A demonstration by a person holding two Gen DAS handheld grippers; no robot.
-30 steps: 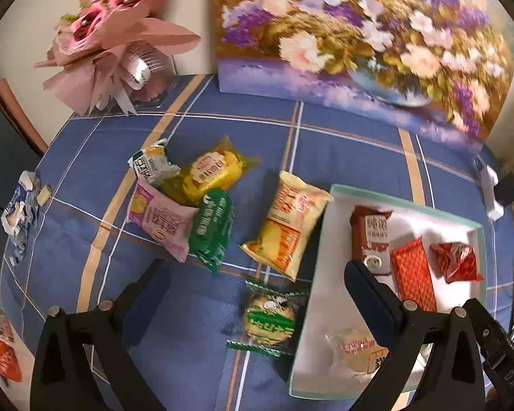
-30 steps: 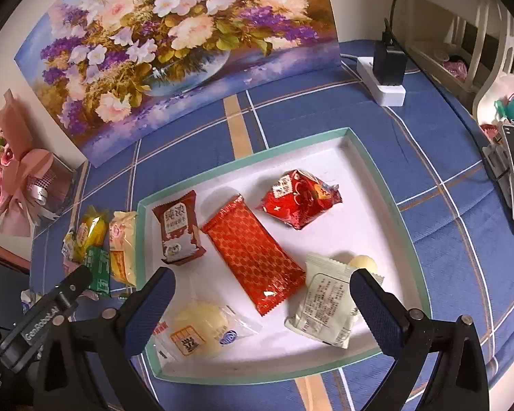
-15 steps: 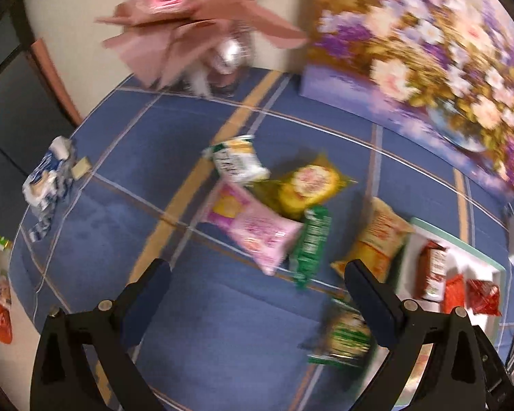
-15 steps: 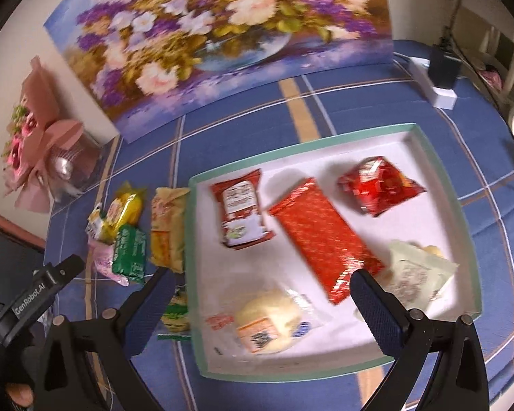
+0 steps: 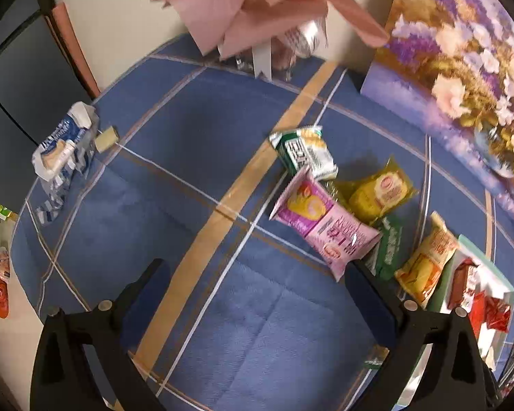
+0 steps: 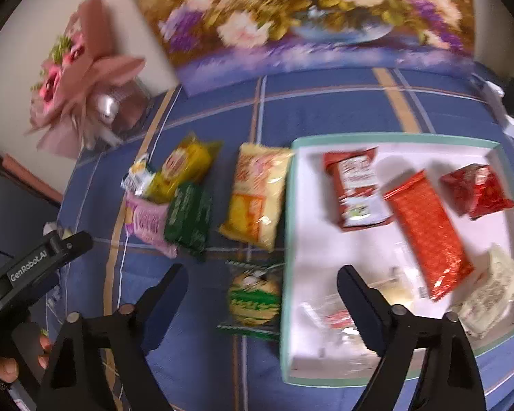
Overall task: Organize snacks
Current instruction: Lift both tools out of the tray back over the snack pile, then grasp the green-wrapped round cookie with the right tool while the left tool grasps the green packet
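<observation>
The round green-wrapped cake (image 6: 254, 299) lies on the cloth just left of the tray (image 6: 287, 239), between the right gripper (image 6: 260, 294) fingers, which have just been closing but grip nothing. The left gripper (image 5: 253, 284), wide and empty, hangs farther left.

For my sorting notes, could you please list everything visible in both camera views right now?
tray: one, white with teal rim, on the right
snacks in tray: six, mostly red, some pale
loose snacks: six, yellow, green, pink, left of the tray
tablecloth: one, blue plaid
bouquet: one, pink, back left
painting: one, floral, against the wall
blue wrapper: one, far left edge
left hand-held gripper: black, open, empty
right hand-held gripper: black, open, jaws just closing, empty
</observation>
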